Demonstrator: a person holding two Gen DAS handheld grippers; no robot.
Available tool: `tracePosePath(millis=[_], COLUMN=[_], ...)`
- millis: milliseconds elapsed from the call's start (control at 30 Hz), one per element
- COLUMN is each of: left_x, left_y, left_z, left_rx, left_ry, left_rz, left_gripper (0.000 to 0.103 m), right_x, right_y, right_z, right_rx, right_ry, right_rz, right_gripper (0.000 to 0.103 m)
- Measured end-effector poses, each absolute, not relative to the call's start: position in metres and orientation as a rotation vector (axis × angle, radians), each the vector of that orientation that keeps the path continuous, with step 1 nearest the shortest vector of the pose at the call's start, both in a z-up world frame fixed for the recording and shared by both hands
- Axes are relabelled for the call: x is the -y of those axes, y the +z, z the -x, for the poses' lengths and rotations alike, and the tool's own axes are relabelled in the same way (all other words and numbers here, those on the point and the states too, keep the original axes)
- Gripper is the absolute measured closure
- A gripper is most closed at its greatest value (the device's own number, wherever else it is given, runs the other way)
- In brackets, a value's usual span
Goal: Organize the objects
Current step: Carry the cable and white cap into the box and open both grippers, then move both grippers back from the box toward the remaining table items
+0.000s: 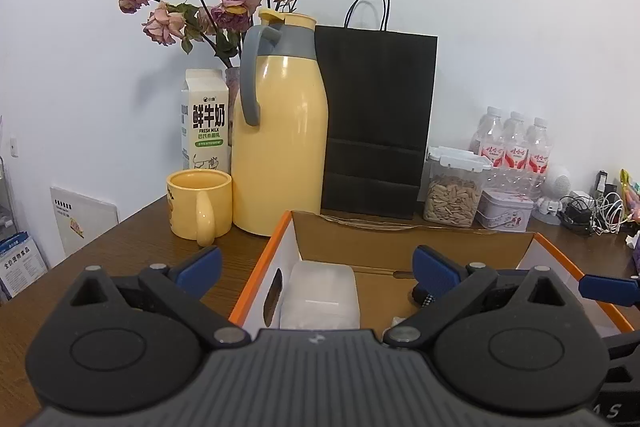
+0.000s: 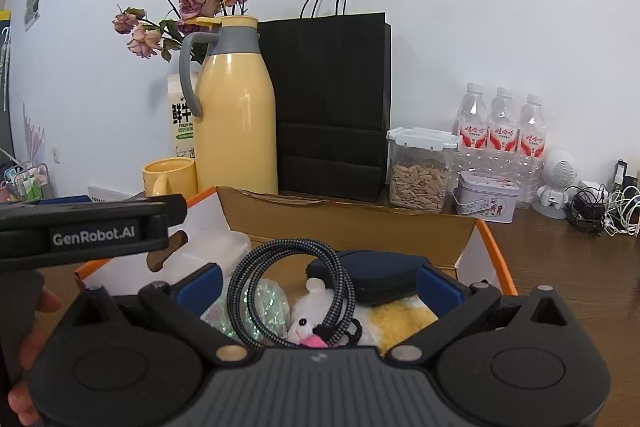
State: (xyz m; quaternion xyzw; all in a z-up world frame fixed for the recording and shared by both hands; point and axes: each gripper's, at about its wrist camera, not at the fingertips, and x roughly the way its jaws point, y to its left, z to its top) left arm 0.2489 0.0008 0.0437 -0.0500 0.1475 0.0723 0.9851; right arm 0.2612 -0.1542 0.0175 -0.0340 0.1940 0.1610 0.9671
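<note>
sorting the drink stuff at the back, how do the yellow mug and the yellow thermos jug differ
The yellow mug is short and squat; the yellow thermos jug stands far taller, narrowing toward its neck. The mug is open-topped with a yellow handle, while the jug is closed by a lid on a grey collar and has a grey handle. Both share the same pale yellow, stand upright on the wooden table, side by side, outside the cardboard box.

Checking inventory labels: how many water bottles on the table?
3. Left bottle, middle bottle and right bottle stand in a row against the wall, behind the seed jar and tin. More could hide behind them.
</note>
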Motion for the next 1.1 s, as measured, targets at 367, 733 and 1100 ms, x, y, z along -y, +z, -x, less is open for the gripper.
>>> tracePosePath(millis=[367, 733, 1100], left_x=[-0.002, -0.009, -0.024], left_y=[0.048, 0.055, 0.052], left_z=[-0.220, -0.193, -0.157], left_rx=[-0.251, -0.278, -0.330], left_ry=[0.108, 0.085, 0.103], left_rz=[0.092, 0.068, 0.035], left_gripper=[0.000, 0.000, 0.000], right_x=[0.169, 0.179, 0.192], right_y=[0.022, 0.025, 0.014], right_z=[-0.232, -0.200, -0.163], right_rx=[-0.350, -0.336, -0.392], right_ry=[0.337, 0.364, 0.382], right_rz=[0.080, 0.094, 0.106], right_gripper=[0.000, 0.000, 0.000])
